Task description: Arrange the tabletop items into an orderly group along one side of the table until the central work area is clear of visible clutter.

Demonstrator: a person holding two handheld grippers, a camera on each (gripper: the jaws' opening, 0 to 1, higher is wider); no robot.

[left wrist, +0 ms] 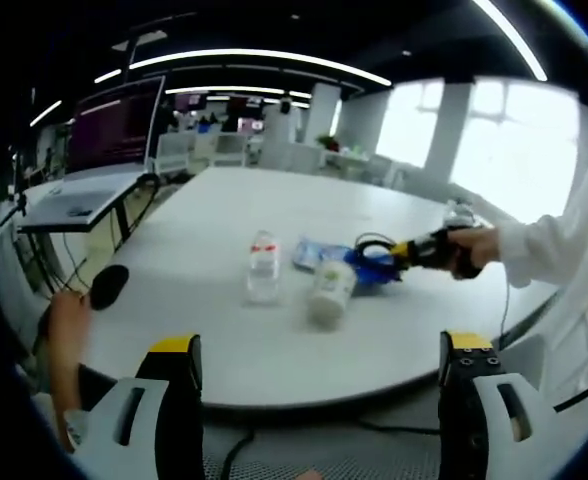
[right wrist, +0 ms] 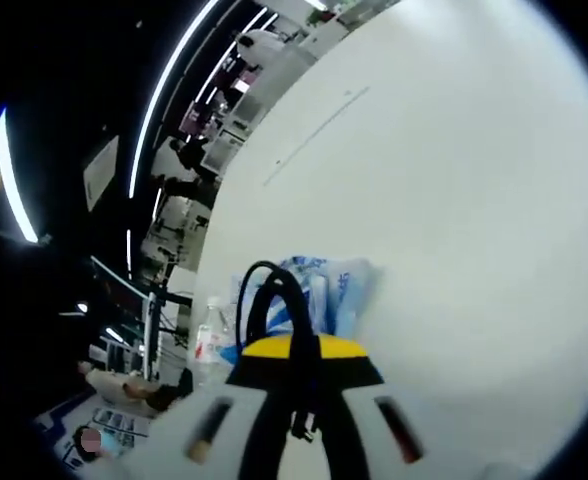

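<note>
A clear water bottle [left wrist: 263, 265] stands near the middle of the white table [left wrist: 204, 330]. Just right of it is a white cup [left wrist: 331, 290], with a blue packet [left wrist: 314, 252] behind it. My left gripper [left wrist: 321, 345] hangs off the table's near edge, open, with nothing between its jaws. My right gripper [left wrist: 376, 262], held by a hand [left wrist: 464, 250], reaches in from the right to the packet. In the right gripper view that gripper [right wrist: 299, 352] is shut on a looped black cable [right wrist: 271, 285] over the blue packet [right wrist: 336, 285], and the bottle [right wrist: 209, 345] is to its left.
A side desk with a laptop [left wrist: 74, 200] and a dark monitor [left wrist: 114, 125] stands at the left. Another person's hand [left wrist: 66, 320] holds a black rounded object [left wrist: 106, 285] at the table's left edge. A white sleeve [left wrist: 554, 250] is on the right.
</note>
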